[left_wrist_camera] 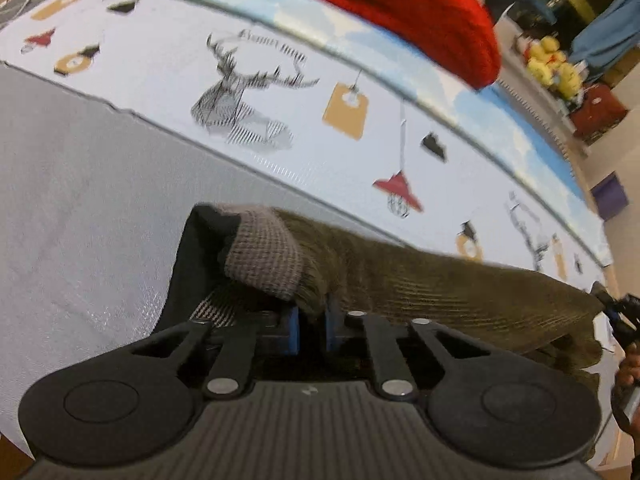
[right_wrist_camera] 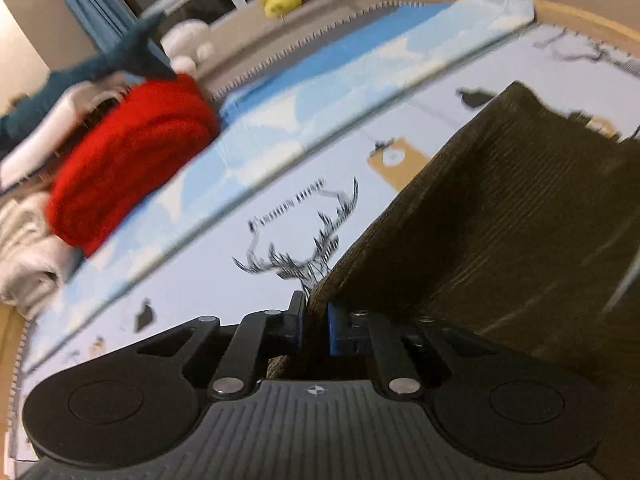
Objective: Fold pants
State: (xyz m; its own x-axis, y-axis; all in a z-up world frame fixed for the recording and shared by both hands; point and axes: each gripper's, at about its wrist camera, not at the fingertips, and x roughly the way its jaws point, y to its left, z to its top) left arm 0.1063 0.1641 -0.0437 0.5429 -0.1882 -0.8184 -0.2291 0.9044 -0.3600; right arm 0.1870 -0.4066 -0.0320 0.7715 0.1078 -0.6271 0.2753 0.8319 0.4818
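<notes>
1. Left tongs (left_wrist_camera: 312, 330) pinch the pants (left_wrist_camera: 440, 280) at a checked inner edge.
2. Right tongs (right_wrist_camera: 315, 330) pinch the corduroy edge; cloth stretches away rightward.
3. Beneath lies a printed sheet (left_wrist_camera: 280, 60); a red knit (right_wrist_camera: 128, 160) sits well apart.

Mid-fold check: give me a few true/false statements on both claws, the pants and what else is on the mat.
1. The left claw is shut on the pants. True.
2. The right claw is open and empty. False: it is shut on the pants' edge.
3. The pants are olive corduroy. True.
4. A red knit lies on the mat. True.
5. The mat is plain white. False: it carries a deer, lamps and tags.
</notes>
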